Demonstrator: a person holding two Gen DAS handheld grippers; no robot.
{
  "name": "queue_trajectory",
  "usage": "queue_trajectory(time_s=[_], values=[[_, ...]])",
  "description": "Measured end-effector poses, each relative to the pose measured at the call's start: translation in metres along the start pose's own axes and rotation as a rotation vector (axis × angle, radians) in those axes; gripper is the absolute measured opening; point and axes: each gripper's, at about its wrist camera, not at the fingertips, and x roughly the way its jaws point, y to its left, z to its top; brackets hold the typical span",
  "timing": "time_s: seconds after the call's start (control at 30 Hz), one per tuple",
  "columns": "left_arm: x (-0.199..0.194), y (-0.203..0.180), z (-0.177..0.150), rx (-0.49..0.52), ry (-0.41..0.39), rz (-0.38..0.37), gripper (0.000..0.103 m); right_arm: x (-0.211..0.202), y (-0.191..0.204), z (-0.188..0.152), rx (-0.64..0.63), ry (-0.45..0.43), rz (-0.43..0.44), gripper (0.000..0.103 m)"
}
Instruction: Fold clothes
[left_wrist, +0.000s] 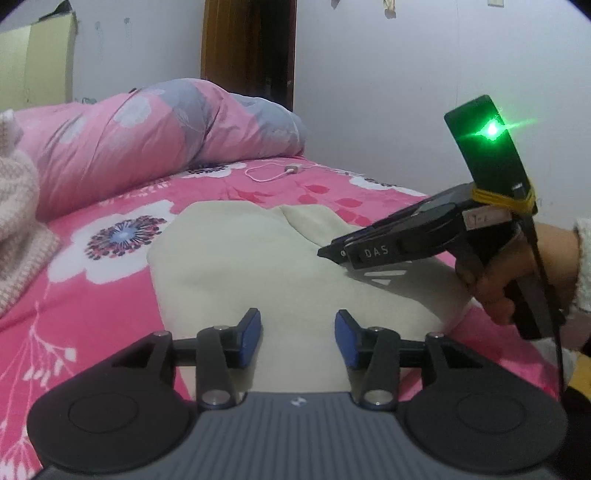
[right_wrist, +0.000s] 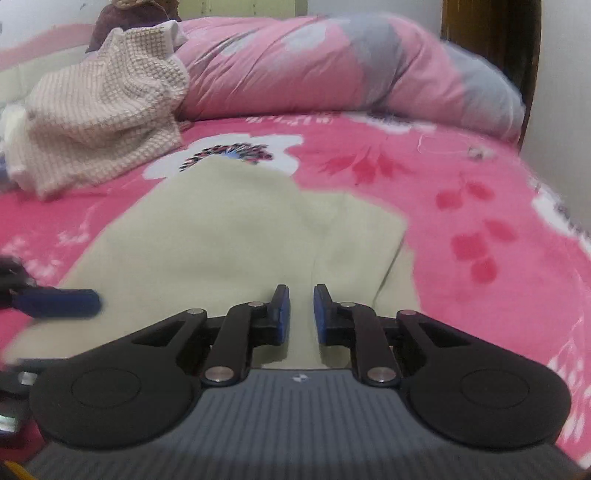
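Note:
A cream garment lies spread flat on the pink floral bedsheet, with a folded layer toward its far end. My left gripper hovers over its near part, jaws apart, nothing between the blue pads. My right gripper comes in from the right in a person's hand, just above the cloth and casting a shadow on it. In the right wrist view the right gripper shows a narrow gap with only the garment beyond it. A blue pad of the left gripper shows at the left edge.
A rolled pink and grey duvet lies across the far side of the bed. A beige knitted sweater is heaped at the left. A white charger cable rests near the duvet. A wall bounds the bed on the right.

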Motion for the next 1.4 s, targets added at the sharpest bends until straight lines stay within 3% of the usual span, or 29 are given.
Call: queue_trajectory(time_s=[0.03, 0.1, 0.17, 0.27, 0.37, 0.4, 0.53, 0.6, 0.63, 0.7, 0.77, 0.97, 1.03, 1.13, 1.23, 1.33, 1.4], values=[[-0.001, 0.002, -0.001, -0.009, -0.004, -0.012, 0.046, -0.004, 0.000, 0.011, 0.008, 0.020, -0.010, 0.014], [-0.002, 0.006, -0.003, -0.030, -0.010, -0.030, 0.046, -0.013, 0.004, 0.035, 0.002, -0.027, 0.013, 0.015], [-0.003, 0.010, -0.005, -0.056, -0.016, -0.047, 0.046, -0.013, 0.017, 0.058, -0.031, -0.081, 0.114, 0.015], [-0.002, 0.013, -0.007, -0.079, -0.023, -0.063, 0.046, 0.021, 0.047, 0.084, -0.083, -0.069, 0.222, 0.013], [-0.003, 0.016, -0.007, -0.092, -0.026, -0.082, 0.045, 0.086, 0.064, 0.072, -0.135, 0.086, 0.157, 0.013], [-0.003, 0.017, -0.007, -0.097, -0.027, -0.092, 0.045, 0.098, 0.062, 0.068, -0.119, 0.099, 0.147, 0.013], [-0.003, 0.020, -0.011, -0.100, -0.034, -0.119, 0.045, 0.080, 0.064, 0.087, -0.102, 0.048, 0.147, 0.015], [-0.004, 0.020, -0.011, -0.108, -0.034, -0.120, 0.045, 0.075, 0.068, 0.094, -0.102, 0.015, 0.234, 0.014], [-0.003, 0.020, -0.010, -0.107, -0.030, -0.113, 0.045, 0.079, 0.068, 0.091, -0.082, 0.023, 0.277, 0.013], [-0.003, 0.019, -0.008, -0.104, -0.020, -0.098, 0.045, 0.109, 0.072, 0.077, -0.081, 0.098, 0.252, 0.013], [-0.005, 0.019, -0.003, -0.109, -0.014, -0.103, 0.045, 0.113, 0.063, 0.071, -0.026, 0.074, 0.279, 0.013], [-0.021, 0.027, 0.018, -0.161, -0.036, -0.031, 0.046, 0.018, 0.034, 0.064, -0.005, -0.056, 0.181, 0.014], [-0.025, 0.025, 0.025, -0.147, -0.041, 0.029, 0.053, -0.020, 0.023, 0.048, 0.004, -0.086, 0.163, 0.015], [-0.014, 0.023, 0.034, -0.138, 0.036, 0.123, 0.055, -0.043, 0.015, 0.014, 0.030, -0.074, 0.179, 0.015], [0.007, 0.017, 0.035, -0.118, 0.185, 0.208, 0.060, -0.034, 0.020, -0.019, 0.011, -0.003, 0.141, 0.014], [0.006, 0.011, 0.034, -0.095, 0.194, 0.258, 0.062, -0.041, 0.026, -0.028, -0.008, -0.004, 0.106, 0.015], [0.005, 0.009, 0.035, -0.097, 0.209, 0.285, 0.066, -0.067, 0.028, -0.026, -0.025, -0.085, 0.128, 0.015]])
